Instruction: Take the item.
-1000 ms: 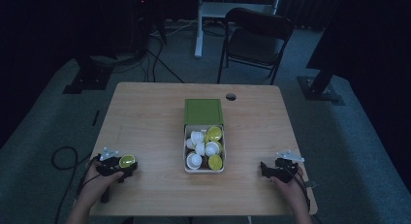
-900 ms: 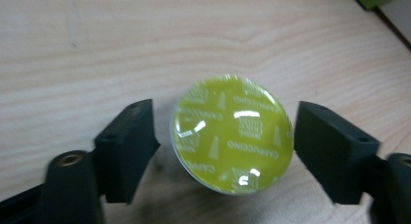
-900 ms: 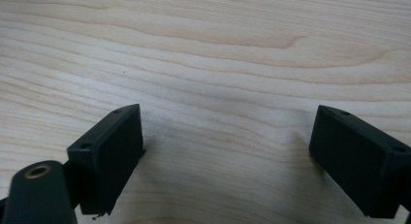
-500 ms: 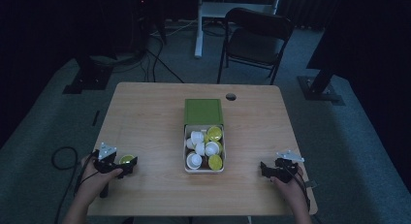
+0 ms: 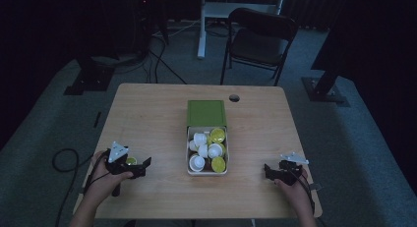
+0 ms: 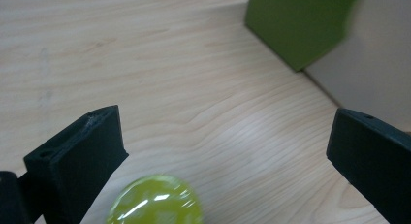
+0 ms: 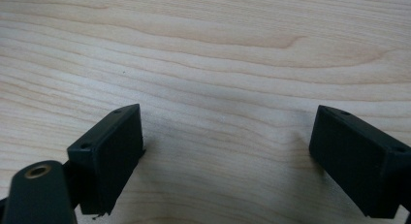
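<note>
- The left hand-held gripper [image 5: 140,167], closed around a yellow-green capsule [image 6: 154,208] a second earlier, has just been opening its jaws; they now stand wide, and the capsule lies free on the wooden surface [image 5: 147,119] by the left jaw.
- In the high view, that gripper has drawn back slightly from its earlier spot, the capsule showing just beside its body.

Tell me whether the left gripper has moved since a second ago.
Yes. The left gripper has shifted toward the box, jaws just opening, with the yellow-green capsule lying free.
</note>
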Motion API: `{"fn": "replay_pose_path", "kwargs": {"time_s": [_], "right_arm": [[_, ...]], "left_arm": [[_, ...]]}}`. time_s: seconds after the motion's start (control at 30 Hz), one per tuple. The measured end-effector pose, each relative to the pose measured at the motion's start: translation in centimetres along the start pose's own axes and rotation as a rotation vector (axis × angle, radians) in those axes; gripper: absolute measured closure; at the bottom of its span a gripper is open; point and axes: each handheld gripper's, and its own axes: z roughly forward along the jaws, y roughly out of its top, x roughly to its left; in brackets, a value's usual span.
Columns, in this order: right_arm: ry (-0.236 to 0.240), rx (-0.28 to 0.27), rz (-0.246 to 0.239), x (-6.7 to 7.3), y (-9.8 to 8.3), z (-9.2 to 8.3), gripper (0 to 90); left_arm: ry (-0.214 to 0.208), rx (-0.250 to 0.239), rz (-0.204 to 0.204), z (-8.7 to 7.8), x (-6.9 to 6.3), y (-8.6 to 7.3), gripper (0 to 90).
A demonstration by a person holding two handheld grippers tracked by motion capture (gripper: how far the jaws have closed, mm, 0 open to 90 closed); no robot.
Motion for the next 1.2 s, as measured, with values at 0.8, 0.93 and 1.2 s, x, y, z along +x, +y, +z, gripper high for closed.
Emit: {"fn": "replay_pose_path", "kwargs": {"time_s": [0.8,0.93,1.2], "right_arm": [[0.0,0.0,0.0,0.0,0.0,0.0,11.7],[0.0,0.0,0.001,0.0,0.0,0.0,11.7],[0.0,0.0,0.0,0.0,0.0,0.0,11.7]], "left_arm": [[-0.192,0.111,0.166,3.1,-6.3,-1.3,0.2],[-0.211,0.132,0.191,3.4,-7.1,-1.8,0.2],[-0.243,0.164,0.208,3.8,-8.2,-2.5,0.2]]}}
